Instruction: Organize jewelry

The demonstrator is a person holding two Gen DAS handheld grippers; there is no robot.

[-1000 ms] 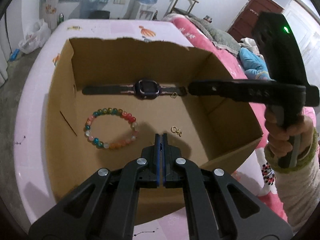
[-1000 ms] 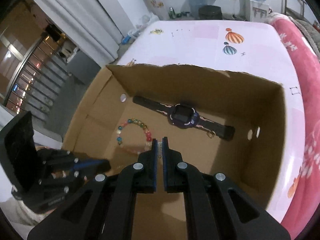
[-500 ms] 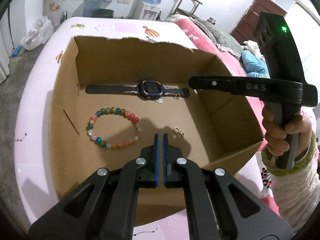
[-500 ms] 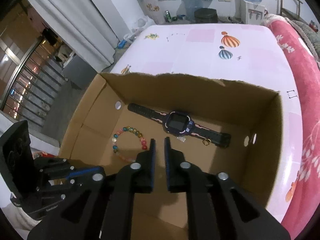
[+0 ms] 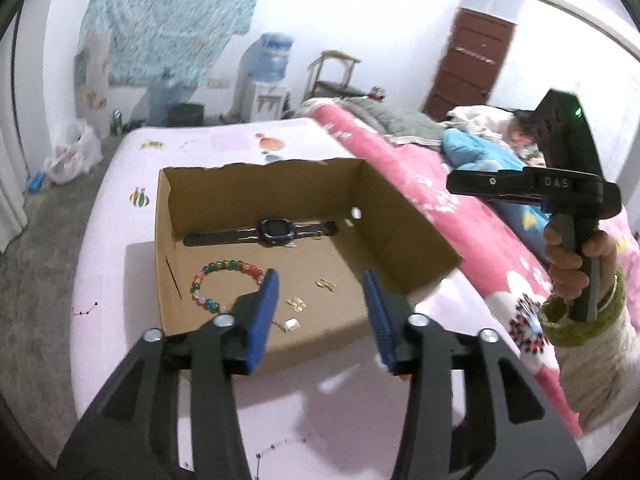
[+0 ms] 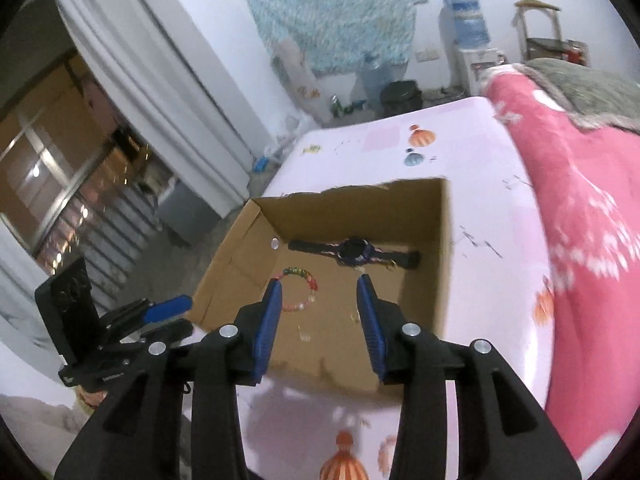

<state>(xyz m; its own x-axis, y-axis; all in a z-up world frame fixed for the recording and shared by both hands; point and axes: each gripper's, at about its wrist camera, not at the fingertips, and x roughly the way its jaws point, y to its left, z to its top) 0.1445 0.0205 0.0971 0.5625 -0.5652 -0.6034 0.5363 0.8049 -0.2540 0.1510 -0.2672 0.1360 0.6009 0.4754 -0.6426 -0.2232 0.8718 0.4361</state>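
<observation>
- A bedroom: a pale pink sheet with small balloon prints covers the bed, a bright pink quilt lies along one side, and white walls stand behind.
- Nearest in the left wrist view, the left gripper hangs over the near edge of an open cardboard box. Its jaws have just been opening and now stand apart, with nothing between them.
- In the right wrist view, the right gripper is likewise above the box's near edge. Its jaws have just been opening too and stand apart, empty.
- On the box floor close to the near wall lie small gold earrings, a second gold piece just beyond, and a tiny pale item nearest of all.
- To the left of them sits a bead bracelet in mixed colours, lying flat.
- Further in, along the far wall, a dark watch lies stretched out with its strap straight.
- A hand in a green-cuffed sleeve holds the right gripper's handle, beside the box.
- Beyond the bed stand a water dispenser, a blue wall hanging and a brown door.
</observation>
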